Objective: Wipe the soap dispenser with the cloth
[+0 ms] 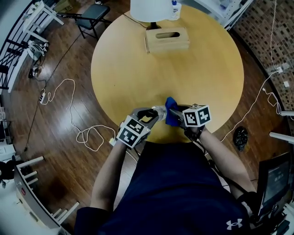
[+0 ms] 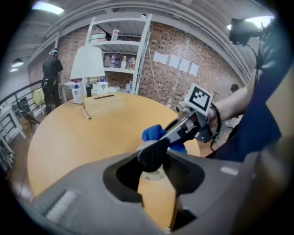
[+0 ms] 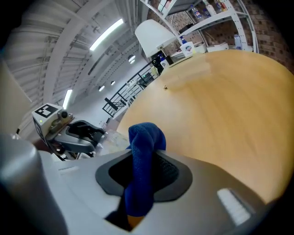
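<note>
At the near edge of the round wooden table (image 1: 138, 69), my left gripper (image 1: 154, 114) is shut on a clear soap dispenser (image 1: 159, 110). In the left gripper view its black pump head (image 2: 154, 153) sits between the jaws, over the clear body. My right gripper (image 1: 174, 113) is shut on a blue cloth (image 1: 171, 117), which bunches out past the jaws (image 3: 143, 147). The cloth (image 2: 154, 133) lies against the far side of the dispenser's top. From the right gripper view, the left gripper (image 3: 85, 133) and the clear bottle (image 3: 109, 137) are close on the left.
A wooden tissue box (image 1: 166, 39), a white-shaded lamp (image 1: 149, 9) and a small bottle (image 1: 174, 9) stand at the table's far side. A chair (image 1: 92, 16) and loose cables (image 1: 69, 114) are on the floor to the left. A person (image 2: 50, 73) stands by far shelves.
</note>
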The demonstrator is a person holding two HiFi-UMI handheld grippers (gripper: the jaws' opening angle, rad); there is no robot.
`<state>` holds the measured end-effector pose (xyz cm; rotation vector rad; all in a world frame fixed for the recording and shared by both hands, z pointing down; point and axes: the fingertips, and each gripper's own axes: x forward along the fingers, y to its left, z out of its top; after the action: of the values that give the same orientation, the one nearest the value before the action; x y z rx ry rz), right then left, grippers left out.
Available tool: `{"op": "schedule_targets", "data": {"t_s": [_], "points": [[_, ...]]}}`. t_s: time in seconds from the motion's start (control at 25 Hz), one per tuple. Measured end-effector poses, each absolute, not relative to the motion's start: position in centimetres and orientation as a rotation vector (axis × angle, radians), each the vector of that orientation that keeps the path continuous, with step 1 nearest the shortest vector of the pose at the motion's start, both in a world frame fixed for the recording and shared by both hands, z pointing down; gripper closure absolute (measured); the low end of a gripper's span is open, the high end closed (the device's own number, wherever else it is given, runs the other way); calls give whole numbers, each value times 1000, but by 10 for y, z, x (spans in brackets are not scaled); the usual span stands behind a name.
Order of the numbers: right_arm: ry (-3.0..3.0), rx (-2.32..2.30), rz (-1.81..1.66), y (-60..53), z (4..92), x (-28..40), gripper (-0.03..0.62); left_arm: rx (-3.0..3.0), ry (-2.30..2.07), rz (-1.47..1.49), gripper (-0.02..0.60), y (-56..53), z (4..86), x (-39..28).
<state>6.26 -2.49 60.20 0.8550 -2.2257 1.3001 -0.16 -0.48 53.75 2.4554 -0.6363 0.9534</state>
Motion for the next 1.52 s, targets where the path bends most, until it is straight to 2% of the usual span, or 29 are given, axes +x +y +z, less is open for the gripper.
{"op": "schedule_targets", "data": {"t_s": [0.32,0.6,0.76,1.0,1.12,1.32,1.52], "points": [[-2491,744,1402,-29,533,36,499,2503,-628,1002,448,-6,541,8],[-2260,847,1491,-14,615,73,499,2501,-637,1015,448,10,545,-5],[-2205,853,1511,-8,634,79,499,2426,-672,1025,446,23,559,-29],[-2213,859,1293,-14,613,68,499,2316,-730,936,446,37,573,-48],[-2326,748,1085,-22,571,31,499,2336,-735,930,448,38,571,-46],[-2402,476,898,-1,541,-30,499,2534,-675,1165,448,41,572,-32],[-2296,637,992,-13,578,16,499,2686,-568,1416,448,47,573,-22]]}}
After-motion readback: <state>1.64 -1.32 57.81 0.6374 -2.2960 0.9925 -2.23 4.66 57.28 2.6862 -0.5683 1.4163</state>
